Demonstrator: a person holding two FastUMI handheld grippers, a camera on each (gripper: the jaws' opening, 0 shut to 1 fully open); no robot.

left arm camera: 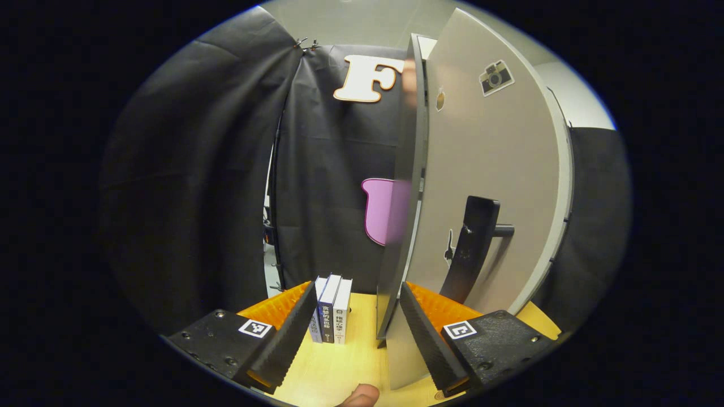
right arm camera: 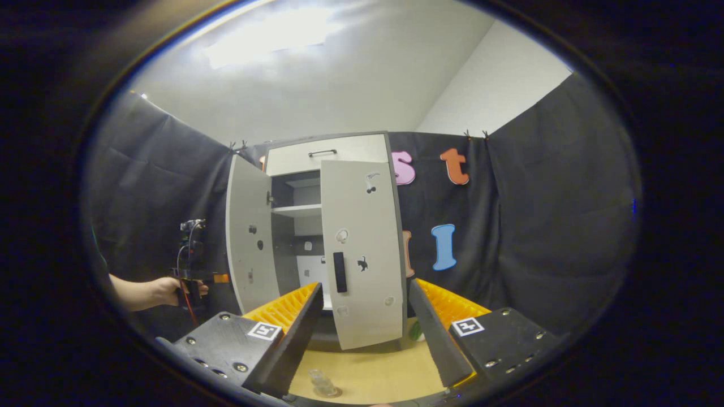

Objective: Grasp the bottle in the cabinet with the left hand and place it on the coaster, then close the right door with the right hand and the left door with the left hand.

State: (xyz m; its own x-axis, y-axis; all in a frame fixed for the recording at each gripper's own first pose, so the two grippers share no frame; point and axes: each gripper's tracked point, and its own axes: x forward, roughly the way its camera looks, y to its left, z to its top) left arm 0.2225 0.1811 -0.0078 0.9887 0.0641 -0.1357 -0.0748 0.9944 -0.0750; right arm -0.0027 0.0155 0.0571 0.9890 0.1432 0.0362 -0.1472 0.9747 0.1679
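The grey cabinet [right arm camera: 328, 154] stands against the back wall. Its left door [right arm camera: 248, 249] is swung wide open, while its right door [right arm camera: 362, 254], with a black handle [right arm camera: 338, 271], stands partly open. A small clear bottle [right arm camera: 322, 383] stands on the wooden table [right arm camera: 373, 376] near its front edge, between my right gripper's fingers; what lies under it is hard to make out. My right gripper [right arm camera: 365, 339] is open and holds nothing. My left gripper [left arm camera: 359, 339] is open just in front of the left door's edge [left arm camera: 399, 243]. That door's outer face and black handle [left arm camera: 474, 249] show to the right.
Three books [left arm camera: 331, 308] stand upright on the table [left arm camera: 328, 367] left of the door. A hand [right arm camera: 161, 291] holds the left gripper [right arm camera: 189, 271] beside the open left door. A small green object [right arm camera: 416, 330] sits behind the right door's lower corner.
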